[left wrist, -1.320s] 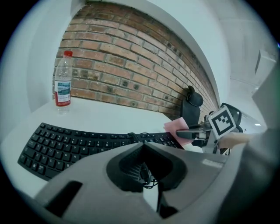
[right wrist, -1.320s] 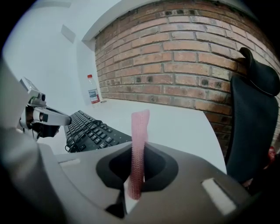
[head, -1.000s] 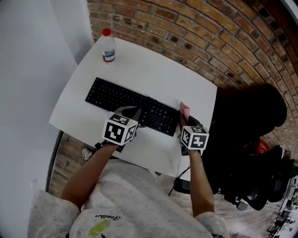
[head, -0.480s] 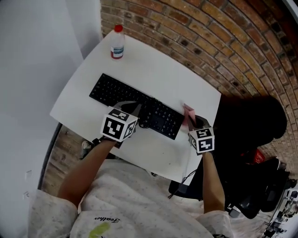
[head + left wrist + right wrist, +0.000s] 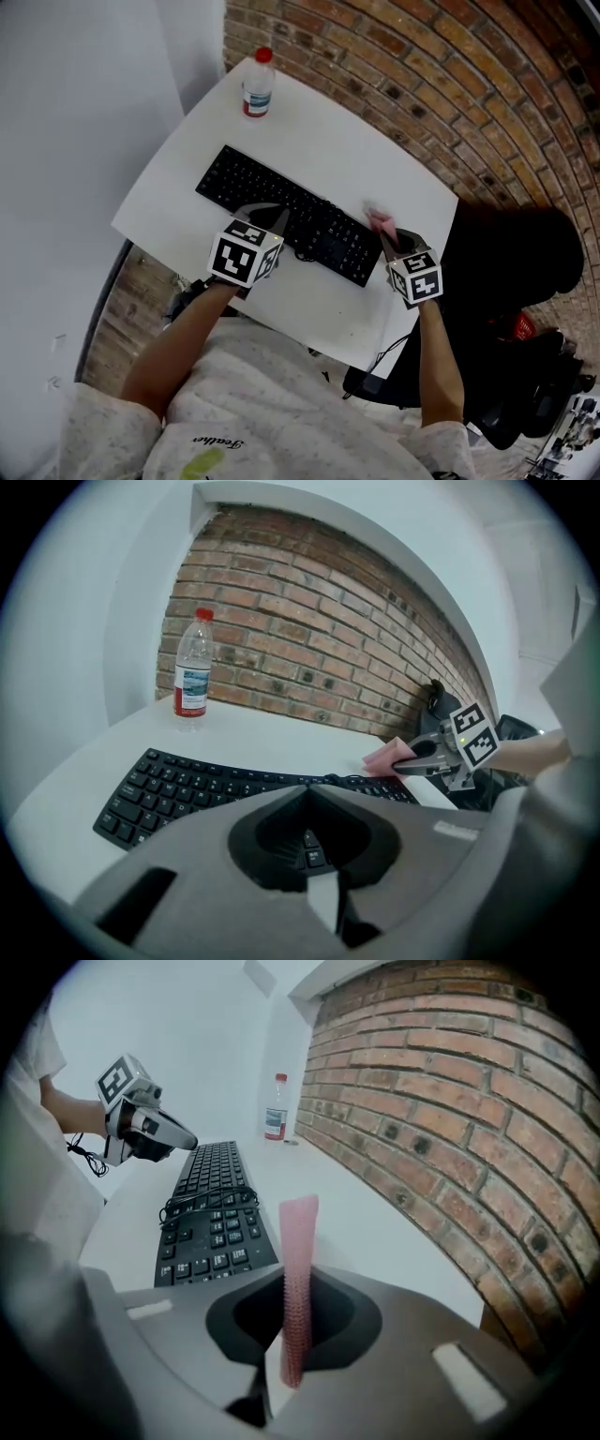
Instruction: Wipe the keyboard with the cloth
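Observation:
A black keyboard (image 5: 291,223) lies slantwise on the white table (image 5: 319,141), with its coiled cable (image 5: 208,1202) resting on the keys. My right gripper (image 5: 384,230) is just past the keyboard's right end, shut on a pink cloth (image 5: 379,221). In the right gripper view the cloth (image 5: 300,1232) stands upright between the jaws of that gripper (image 5: 296,1283). My left gripper (image 5: 272,221) hovers over the keyboard's near edge, right of its middle. In the left gripper view its jaws (image 5: 307,794) meet with nothing between them, above the keyboard (image 5: 206,782).
A water bottle with a red cap (image 5: 258,82) stands at the table's far corner by the brick wall (image 5: 450,84). A black chair (image 5: 520,248) is off the table's right edge. White walls close in the left side.
The head view has shifted, so the table sits further right in the picture. Both grippers keep about the same places beside the keyboard. The right one still holds the cloth.

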A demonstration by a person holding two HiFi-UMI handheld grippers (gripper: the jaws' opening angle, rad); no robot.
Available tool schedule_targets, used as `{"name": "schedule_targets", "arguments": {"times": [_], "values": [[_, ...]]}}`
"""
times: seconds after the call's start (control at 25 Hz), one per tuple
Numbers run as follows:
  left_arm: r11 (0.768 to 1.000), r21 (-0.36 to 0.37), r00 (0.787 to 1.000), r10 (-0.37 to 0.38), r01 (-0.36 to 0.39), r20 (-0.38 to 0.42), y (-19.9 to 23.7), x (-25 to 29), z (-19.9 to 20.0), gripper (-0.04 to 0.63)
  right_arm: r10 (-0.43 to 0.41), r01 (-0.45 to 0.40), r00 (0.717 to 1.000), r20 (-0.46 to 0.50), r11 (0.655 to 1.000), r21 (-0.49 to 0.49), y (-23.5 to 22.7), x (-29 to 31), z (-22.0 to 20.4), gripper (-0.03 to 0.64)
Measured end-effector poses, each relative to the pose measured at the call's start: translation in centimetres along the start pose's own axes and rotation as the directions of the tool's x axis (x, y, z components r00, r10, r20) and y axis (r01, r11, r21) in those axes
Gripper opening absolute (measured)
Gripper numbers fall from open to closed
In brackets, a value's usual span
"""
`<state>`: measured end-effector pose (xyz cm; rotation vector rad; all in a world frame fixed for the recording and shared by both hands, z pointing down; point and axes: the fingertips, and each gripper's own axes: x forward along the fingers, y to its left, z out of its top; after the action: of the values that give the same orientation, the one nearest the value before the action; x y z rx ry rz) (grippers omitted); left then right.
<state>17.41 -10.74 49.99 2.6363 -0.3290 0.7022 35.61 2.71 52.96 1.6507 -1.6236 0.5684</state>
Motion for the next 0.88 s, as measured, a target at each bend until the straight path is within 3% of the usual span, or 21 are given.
{"name": "schedule_targets", "arguments": {"times": [0.4,0.64,0.88], "values": [[1.000,-0.016,1.000,0.005,-0.005,0.001,2.6,-1.1,0.2,-0.003,0.062,-0.062,0.998,0.005,0.994,0.091,2.1,1.9,2.0,0.025],[1.000,-0.024,1.000,0.001,-0.001,-0.001,3.9,-1.7,0.1,-0.003,0.083,-0.087,0.996,0.031,0.971,0.221,2.9,2.8,3.5,0.024],[1.000,-0.028,1.000,-0.006,0.006,-0.002,5.0,-2.3,0.1,-0.003,0.086,-0.092,0.996,0.034,0.967,0.237,3.5,3.4,5.0,0.023]]}}
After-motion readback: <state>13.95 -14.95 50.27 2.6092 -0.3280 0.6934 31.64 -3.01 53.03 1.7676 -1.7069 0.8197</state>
